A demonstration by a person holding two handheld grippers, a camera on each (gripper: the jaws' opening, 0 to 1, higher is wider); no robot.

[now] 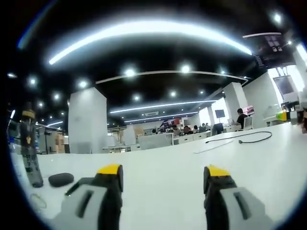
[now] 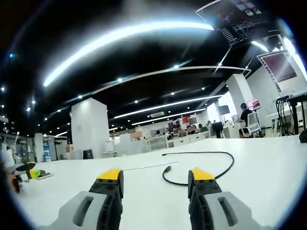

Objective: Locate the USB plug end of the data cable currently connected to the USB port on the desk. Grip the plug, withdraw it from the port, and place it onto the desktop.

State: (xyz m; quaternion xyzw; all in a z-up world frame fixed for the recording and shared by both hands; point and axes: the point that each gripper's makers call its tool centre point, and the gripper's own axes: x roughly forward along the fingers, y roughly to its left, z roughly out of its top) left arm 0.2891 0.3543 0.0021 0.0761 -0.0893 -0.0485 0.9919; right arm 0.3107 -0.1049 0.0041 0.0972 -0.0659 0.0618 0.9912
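Right gripper view: the black cable (image 2: pixel 211 163) is being approached with the right gripper (image 2: pixel 154 184) spread and empty; its plug end (image 2: pixel 167 168) should be pinched squarely.

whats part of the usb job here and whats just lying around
For the job:
- cable
- its plug
- desk
- right tool
- left tool

Lying about:
- dark oval thing
- bottle
- green thing
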